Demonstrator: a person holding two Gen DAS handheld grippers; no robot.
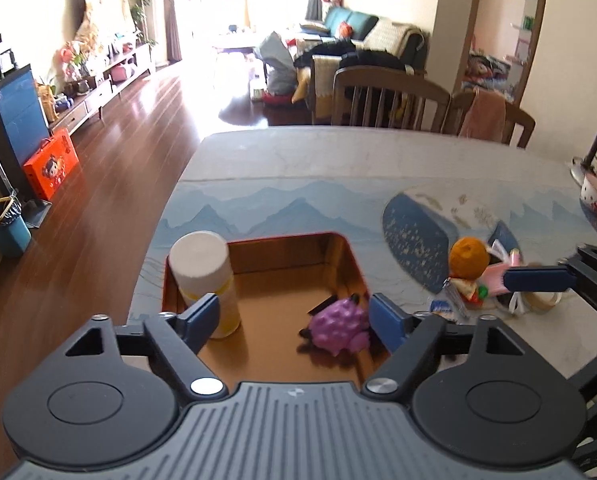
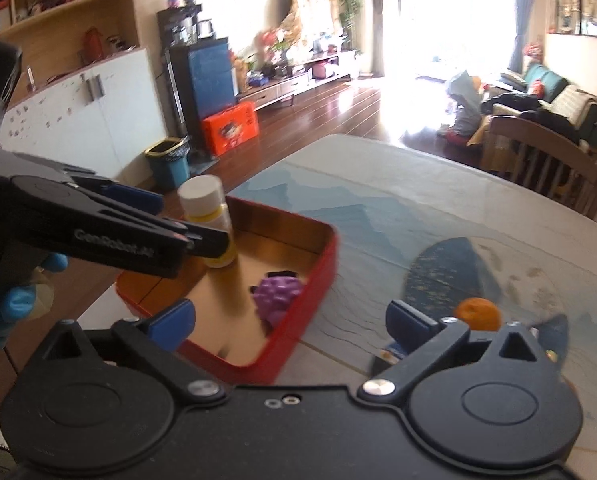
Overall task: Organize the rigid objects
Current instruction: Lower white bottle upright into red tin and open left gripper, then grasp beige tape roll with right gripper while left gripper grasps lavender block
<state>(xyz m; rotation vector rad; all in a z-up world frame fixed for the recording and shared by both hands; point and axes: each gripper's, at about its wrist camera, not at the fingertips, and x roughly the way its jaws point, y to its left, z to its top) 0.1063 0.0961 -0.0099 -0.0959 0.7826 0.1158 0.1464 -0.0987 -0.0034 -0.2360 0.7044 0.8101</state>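
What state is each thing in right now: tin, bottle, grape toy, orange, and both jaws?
Red square metal tin: open, lidless.
White-capped yellow plastic bottle: upright inside the tin, capped.
Purple rubber grape toy: lying inside the tin.
Small round orange: outside, on the table.
Left gripper: jaws open, empty.
Right gripper: jaws open, empty.

Purple grape toy [image 2: 279,295] and bottle [image 2: 210,220] in red tin [image 2: 318,276].
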